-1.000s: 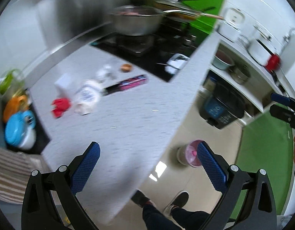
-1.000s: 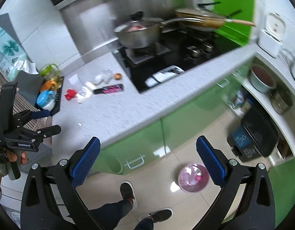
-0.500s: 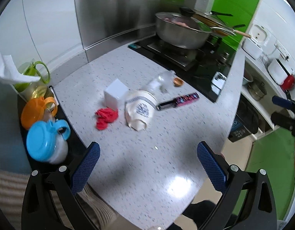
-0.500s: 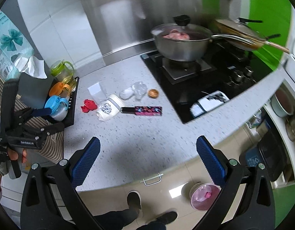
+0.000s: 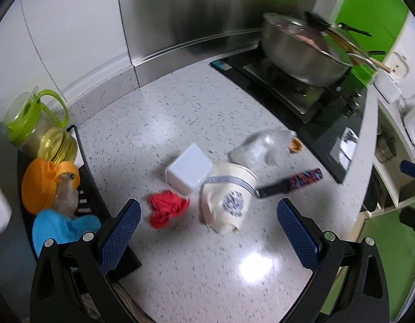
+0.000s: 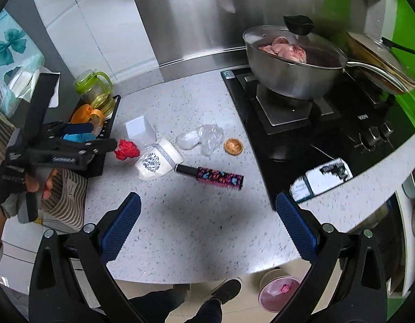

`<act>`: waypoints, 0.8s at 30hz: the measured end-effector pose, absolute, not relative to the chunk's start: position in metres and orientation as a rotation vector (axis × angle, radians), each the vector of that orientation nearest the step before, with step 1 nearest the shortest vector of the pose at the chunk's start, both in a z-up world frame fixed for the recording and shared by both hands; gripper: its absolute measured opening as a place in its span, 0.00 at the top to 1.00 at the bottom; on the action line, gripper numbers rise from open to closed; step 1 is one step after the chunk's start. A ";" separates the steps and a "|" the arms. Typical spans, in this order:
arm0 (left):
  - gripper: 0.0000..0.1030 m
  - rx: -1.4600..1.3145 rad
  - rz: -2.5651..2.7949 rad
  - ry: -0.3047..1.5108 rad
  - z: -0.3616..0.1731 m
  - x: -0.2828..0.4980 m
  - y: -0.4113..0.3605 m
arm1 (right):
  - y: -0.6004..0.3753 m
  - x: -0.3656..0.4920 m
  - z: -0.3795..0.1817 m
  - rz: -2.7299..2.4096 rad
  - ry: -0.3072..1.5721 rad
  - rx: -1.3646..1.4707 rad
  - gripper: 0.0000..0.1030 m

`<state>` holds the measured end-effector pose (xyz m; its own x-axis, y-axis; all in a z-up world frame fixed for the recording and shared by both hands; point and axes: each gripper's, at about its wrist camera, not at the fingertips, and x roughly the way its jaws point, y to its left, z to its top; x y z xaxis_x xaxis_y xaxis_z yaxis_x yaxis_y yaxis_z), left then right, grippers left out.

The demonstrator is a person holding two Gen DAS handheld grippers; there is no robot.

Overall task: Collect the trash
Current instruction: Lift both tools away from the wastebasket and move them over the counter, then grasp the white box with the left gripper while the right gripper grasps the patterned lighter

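Speckled white countertop [image 6: 180, 220] curves along its near edge, with bare room between that edge and the trash. Both tools hover above it: the right gripper [image 6: 206, 227] and the left gripper [image 5: 207, 231] have their blue pads wide apart, holding nothing. A gloved hand [image 6: 10, 188] grips the left tool at the counter's left end, pointing rightward. Clustered mid-counter lie a red crumpled scrap [image 5: 167, 208], a tipped white paper cup [image 5: 227, 204] with blue print, a patterned tube [image 6: 211, 179] touching the cup, a white box [image 5: 188, 171], clear plastic wrap [image 6: 202, 138] and a bronze cap [image 6: 233, 146]. Beyond, a lidded pan [image 6: 290, 67] sits on the black hob [image 6: 342, 123]; its lettering is unreadable.
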<state>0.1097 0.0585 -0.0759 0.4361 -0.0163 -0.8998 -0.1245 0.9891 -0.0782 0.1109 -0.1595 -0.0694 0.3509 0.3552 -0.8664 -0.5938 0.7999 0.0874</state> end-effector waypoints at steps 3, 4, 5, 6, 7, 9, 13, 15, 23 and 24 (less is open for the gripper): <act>0.06 -0.144 0.084 1.139 -0.086 0.126 0.066 | -0.158 0.124 -0.074 0.627 1.057 -0.264 0.04; 0.06 -0.147 0.089 1.146 -0.090 0.131 0.069 | -0.158 0.128 -0.076 0.627 1.062 -0.263 0.04; 0.06 -0.150 0.093 1.155 -0.094 0.136 0.072 | -0.157 0.132 -0.078 0.628 1.068 -0.261 0.04; 0.06 -0.153 0.098 1.163 -0.099 0.141 0.075 | -0.157 0.133 -0.080 0.628 1.071 -0.260 0.04; 0.06 -0.156 0.102 1.168 -0.103 0.145 0.077 | -0.157 0.136 -0.083 0.628 1.077 -0.257 0.04; 0.06 -0.157 0.105 1.182 -0.110 0.152 0.081 | -0.157 0.141 -0.088 0.624 1.090 -0.249 0.04; 0.06 -0.159 0.102 1.202 -0.123 0.162 0.083 | -0.158 0.148 -0.096 0.616 1.107 -0.239 0.04; 0.14 -0.160 0.092 1.221 -0.130 0.167 0.083 | -0.158 0.151 -0.099 0.613 1.112 -0.234 0.04; 0.53 -0.165 0.072 1.241 -0.139 0.171 0.083 | -0.150 0.161 -0.106 0.613 1.125 -0.228 0.04; 0.53 -0.165 0.071 1.236 -0.138 0.170 0.084 | -0.149 0.161 -0.107 0.615 1.127 -0.229 0.04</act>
